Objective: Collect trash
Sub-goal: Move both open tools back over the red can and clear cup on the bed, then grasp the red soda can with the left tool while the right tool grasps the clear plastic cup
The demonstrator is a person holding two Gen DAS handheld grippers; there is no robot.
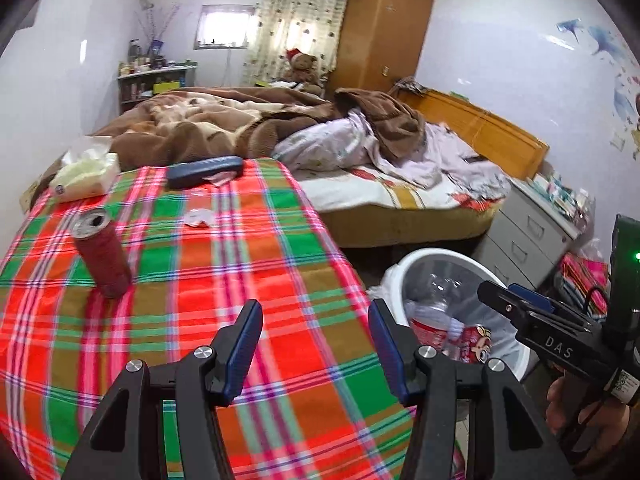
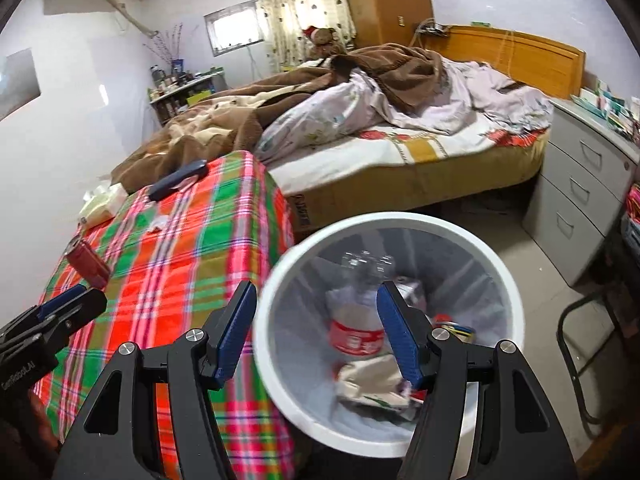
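1. Left gripper (image 1: 315,312): jaws apart, nothing between them, over the plaid-covered table (image 1: 224,280).
2. Right gripper (image 2: 316,296): jaws apart, empty, over the white trash bin (image 2: 276,344); bin stands just beside the table's near-right corner, on the floor.
3. In the bin: clear plastic bottle (image 2: 354,336) with red label, crumpled wrappers (image 2: 372,384) in front of it, a printed snack packet (image 1: 476,346).
4. Red can (image 1: 102,256): upright on the table, left part, opened top, well apart from both grippers.
5. Small crumpled white scrap (image 1: 199,216): on the table, behind the can toward the middle.
6. Tissue pack (image 1: 86,176): table's far-left corner.
7. Dark blue case (image 1: 204,170): table's far edge, right of the tissue pack, with a bit of paper under its right end.
8. Bed (image 1: 400,184) with brown blanket (image 1: 224,124) directly behind the table; grey drawer unit (image 2: 580,200) behind and right of the bin.
9. Person's hand (image 1: 576,408) holds the right gripper's handle, right of the bin in the left wrist view.
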